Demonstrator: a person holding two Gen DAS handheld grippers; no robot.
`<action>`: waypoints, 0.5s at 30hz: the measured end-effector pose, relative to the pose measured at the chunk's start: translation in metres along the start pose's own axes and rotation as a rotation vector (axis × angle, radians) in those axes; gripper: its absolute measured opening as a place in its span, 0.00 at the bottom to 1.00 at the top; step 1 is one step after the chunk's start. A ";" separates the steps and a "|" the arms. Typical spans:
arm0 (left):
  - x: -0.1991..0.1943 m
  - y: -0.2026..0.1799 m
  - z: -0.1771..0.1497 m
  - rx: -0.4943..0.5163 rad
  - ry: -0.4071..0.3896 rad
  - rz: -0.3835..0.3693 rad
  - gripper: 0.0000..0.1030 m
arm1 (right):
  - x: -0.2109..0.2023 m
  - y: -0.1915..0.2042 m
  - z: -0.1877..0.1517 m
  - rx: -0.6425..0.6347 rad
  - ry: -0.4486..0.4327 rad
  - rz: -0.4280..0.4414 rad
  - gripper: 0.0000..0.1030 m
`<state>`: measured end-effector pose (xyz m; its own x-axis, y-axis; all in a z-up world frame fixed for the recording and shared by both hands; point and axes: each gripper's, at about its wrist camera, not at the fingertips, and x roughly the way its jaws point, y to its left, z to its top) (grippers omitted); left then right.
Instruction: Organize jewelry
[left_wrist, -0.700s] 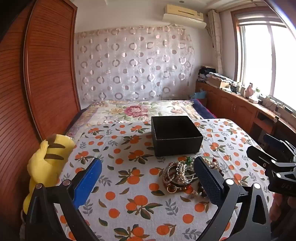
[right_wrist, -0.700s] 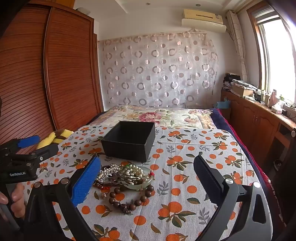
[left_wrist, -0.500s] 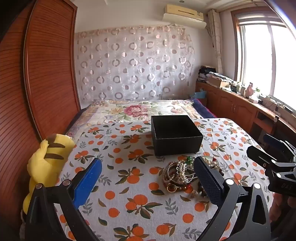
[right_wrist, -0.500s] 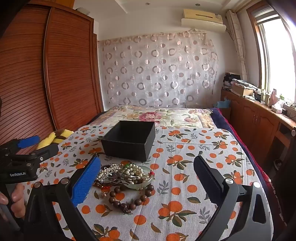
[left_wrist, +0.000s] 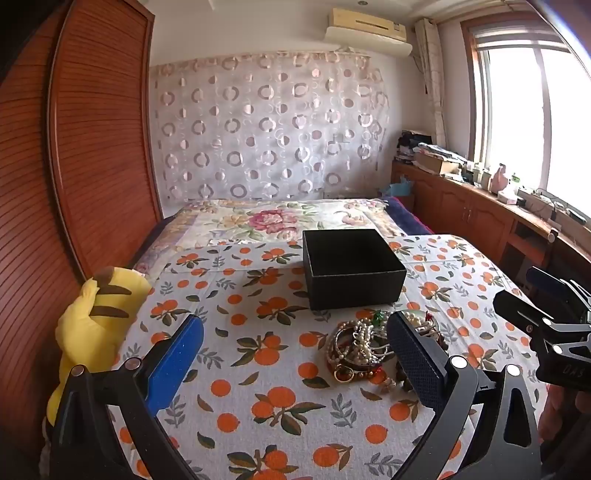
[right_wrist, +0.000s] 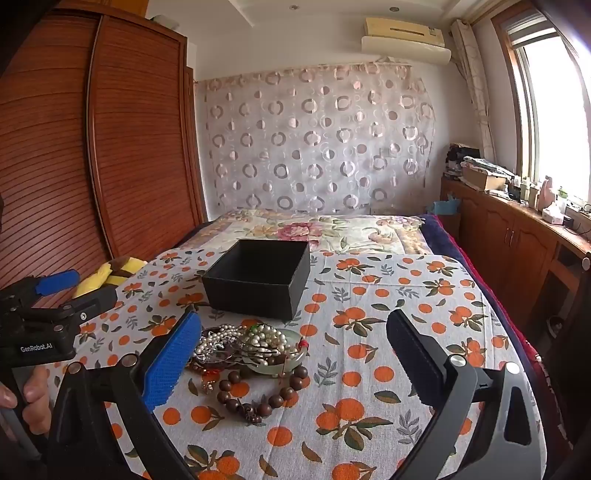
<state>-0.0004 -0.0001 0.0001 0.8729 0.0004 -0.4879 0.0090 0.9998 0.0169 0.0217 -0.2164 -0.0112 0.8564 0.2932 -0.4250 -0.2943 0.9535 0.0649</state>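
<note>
On the orange-print tabletop (right_wrist: 388, 369), just in front of the empty black box (right_wrist: 258, 282), the jewelry pile (right_wrist: 245, 349) is tangled: strands could be dragged out together if one is pinched. Left gripper (left_wrist: 295, 363) and right gripper (right_wrist: 293, 363) jaws are spread wide; nothing is held or touched.

Legible markings, two items:

1. "GenRobot.AI", white lettering on the black body of the left gripper (right_wrist: 55, 291), at 9 o'clock in the right wrist view.
2. "DAS", faint lettering, partly legible, on the black body of the right gripper (left_wrist: 532, 295), at 3 o'clock in the left wrist view.
</note>
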 end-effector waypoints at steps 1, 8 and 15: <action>0.000 0.000 0.000 -0.001 -0.001 0.000 0.93 | 0.000 0.000 0.000 0.000 0.001 0.000 0.98; 0.000 0.000 0.000 0.001 -0.001 0.000 0.93 | 0.000 0.001 0.000 0.000 0.001 -0.001 0.98; 0.000 0.003 -0.001 0.000 -0.006 0.003 0.93 | -0.001 0.001 0.001 0.002 0.001 0.001 0.98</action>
<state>-0.0007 0.0030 -0.0009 0.8757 0.0028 -0.4828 0.0067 0.9998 0.0180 0.0209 -0.2158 -0.0103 0.8558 0.2942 -0.4254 -0.2943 0.9533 0.0672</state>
